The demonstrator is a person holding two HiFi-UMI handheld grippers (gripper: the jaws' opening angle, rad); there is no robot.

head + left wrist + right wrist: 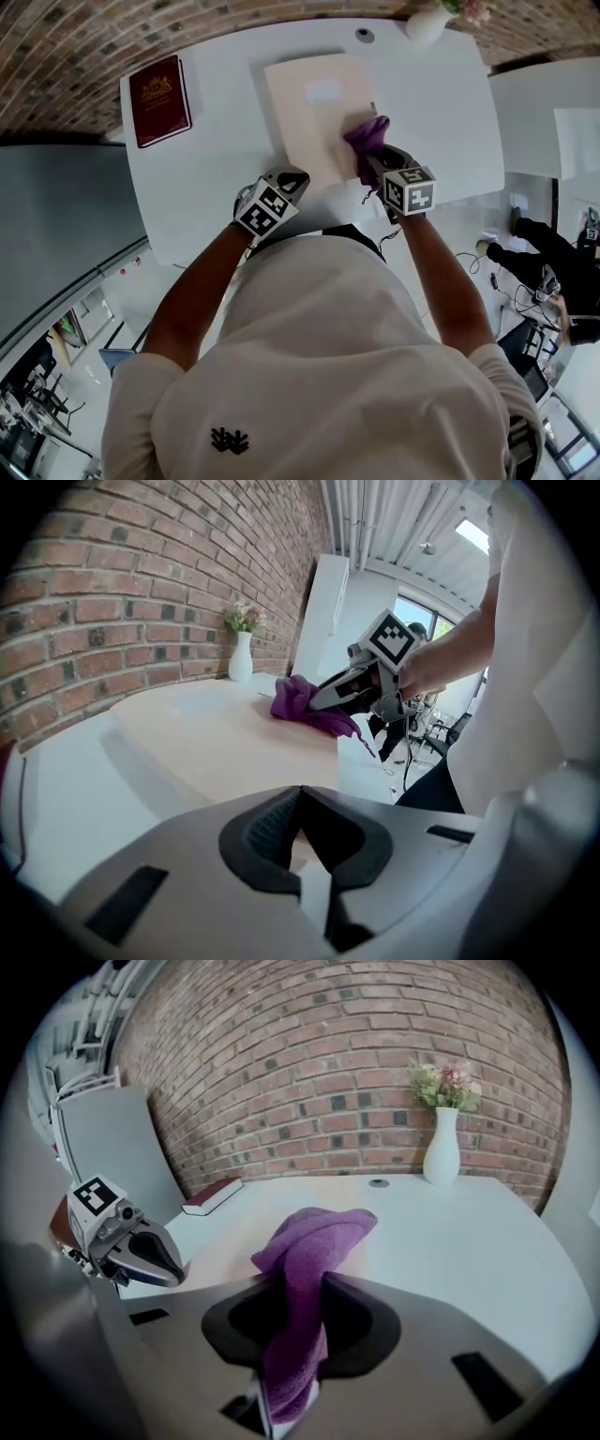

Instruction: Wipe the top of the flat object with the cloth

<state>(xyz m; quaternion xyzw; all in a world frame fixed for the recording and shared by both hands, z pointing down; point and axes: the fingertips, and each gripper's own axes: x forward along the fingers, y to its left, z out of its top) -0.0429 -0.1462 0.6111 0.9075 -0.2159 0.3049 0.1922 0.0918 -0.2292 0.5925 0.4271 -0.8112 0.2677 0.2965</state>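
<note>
A beige flat object lies in the middle of the white table. A purple cloth rests on the object's right side, and my right gripper is shut on it, with cloth bunched ahead of the jaws. My left gripper sits at the object's near edge with its jaws closed on that edge. In the left gripper view the right gripper and the cloth are on the far side of the beige surface. The right gripper view shows the left gripper at lower left.
A dark red book lies at the table's far left. A white vase with flowers stands at the far right, next to a small round disc. A brick wall runs behind the table.
</note>
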